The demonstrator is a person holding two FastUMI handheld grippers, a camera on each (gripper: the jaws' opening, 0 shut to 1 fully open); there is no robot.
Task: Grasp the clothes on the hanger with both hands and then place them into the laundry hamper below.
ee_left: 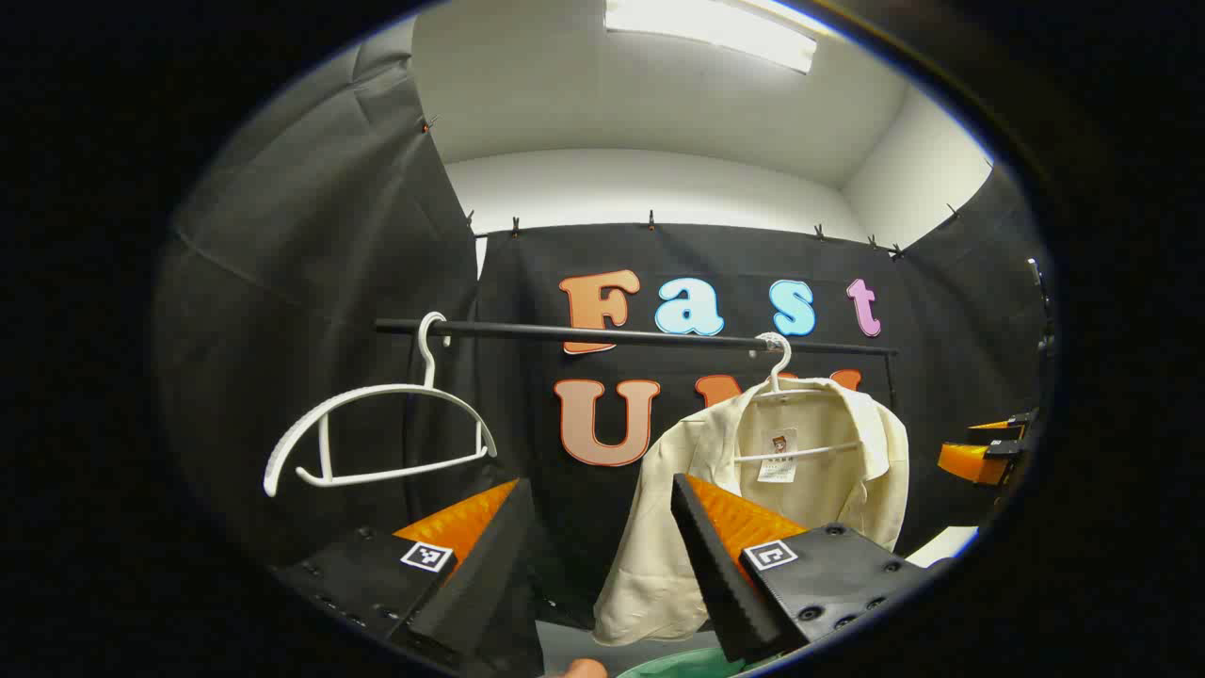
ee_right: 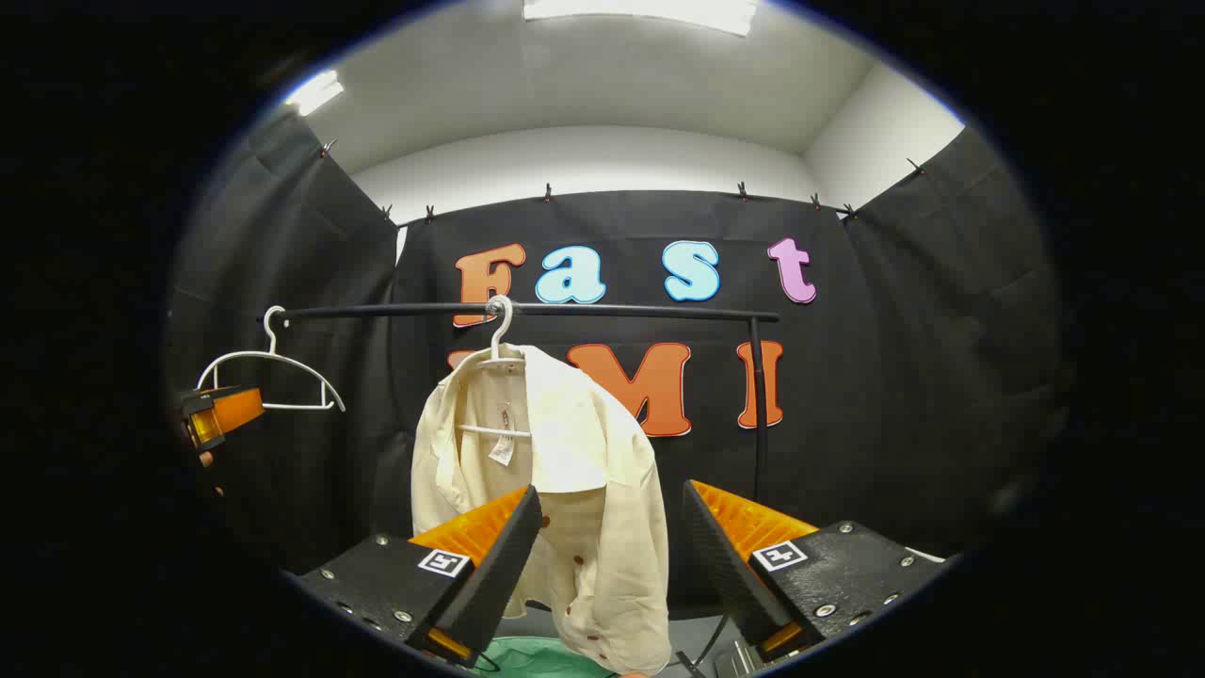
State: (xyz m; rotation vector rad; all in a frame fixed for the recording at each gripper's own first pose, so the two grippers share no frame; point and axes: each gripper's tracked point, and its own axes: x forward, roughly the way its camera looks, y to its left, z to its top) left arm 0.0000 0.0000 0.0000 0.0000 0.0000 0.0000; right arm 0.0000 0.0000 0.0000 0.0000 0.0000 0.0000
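Along the black rail (ee_left: pixel 640 334) that runs across the booth, a cream shirt (ee_left: pixel 753 499) hangs on a white hanger (ee_left: pixel 781 377), its collar spread and a small tag showing inside the neck. In the left gripper view the shirt sits right of centre, behind the left tool (ee_left: pixel 602 527), whose two orange-and-black fingers stand wide apart and hold nothing. An empty white hanger (ee_left: pixel 377 433) hangs farther left on the same rail, well apart from the shirt. At the right edge of that view an orange part of the other tool pokes in, too cropped to read how it stands there.

In the right gripper view the shirt (ee_right: pixel 565 490) hangs left of centre from its hanger (ee_right: pixel 497 339), one side of the front falling lower, with small dark buttons down the placket. The right tool (ee_right: pixel 612 532) is released as well, its fingers spread with the shirt's lower half showing between them, and neither finger appears to touch the cloth. The rail (ee_right: pixel 612 309) ends at a black upright post (ee_right: pixel 756 414) on the right. The empty hanger (ee_right: pixel 273 377) shows far to the left.

Below the shirt, at the bottom edge of both views, a green rim (ee_right: pixel 537 656) peeks out, probably the laundry hamper, though too little of it is seen to be sure.
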